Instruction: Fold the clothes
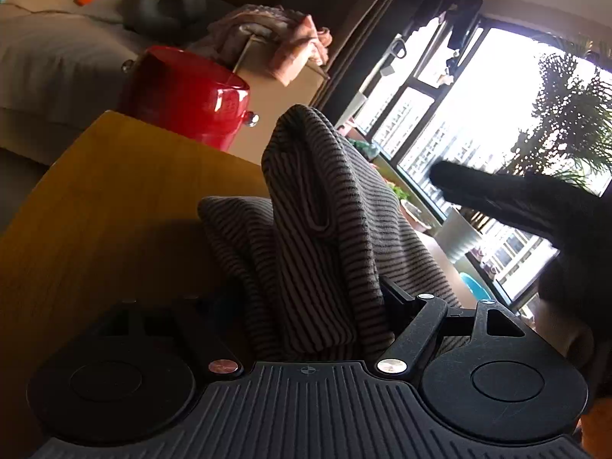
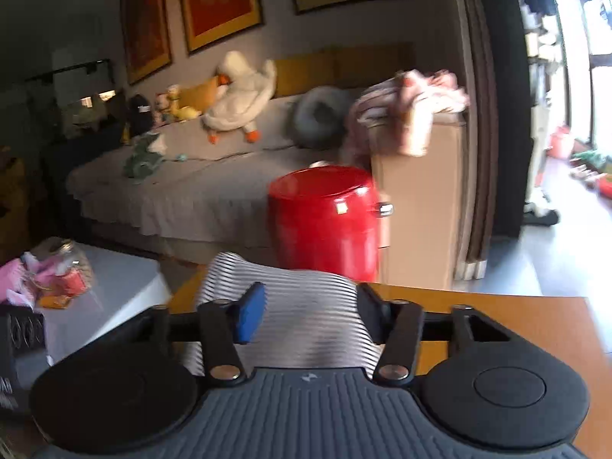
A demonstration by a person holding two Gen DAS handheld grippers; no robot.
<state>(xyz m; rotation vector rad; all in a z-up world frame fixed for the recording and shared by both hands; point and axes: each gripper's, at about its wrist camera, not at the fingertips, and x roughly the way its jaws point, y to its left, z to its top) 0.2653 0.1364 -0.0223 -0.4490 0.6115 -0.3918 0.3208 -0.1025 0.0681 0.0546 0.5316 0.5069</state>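
A brown and black striped garment [image 1: 313, 229] is bunched up over the wooden table [image 1: 114, 199]. My left gripper [image 1: 306, 306] is shut on the striped garment, whose folds rise between the jaws and hide the fingertips. In the right wrist view the same striped garment [image 2: 302, 306] lies between the blue pad [image 2: 248, 315] and the black finger [image 2: 373, 315] of my right gripper [image 2: 310, 315]. The jaws stand apart with the cloth filling the gap; whether they press it I cannot tell. A black-gloved hand [image 1: 535, 206] reaches in at the right of the left wrist view.
A red metal bin [image 2: 325, 222] stands beyond the table's far edge, next to a cardboard box [image 2: 420, 206] draped with pink clothes [image 2: 413, 103]. A sofa [image 2: 183, 176] with a duck plush and a grey neck pillow lies behind. A white side table [image 2: 111, 287] holds clutter at left.
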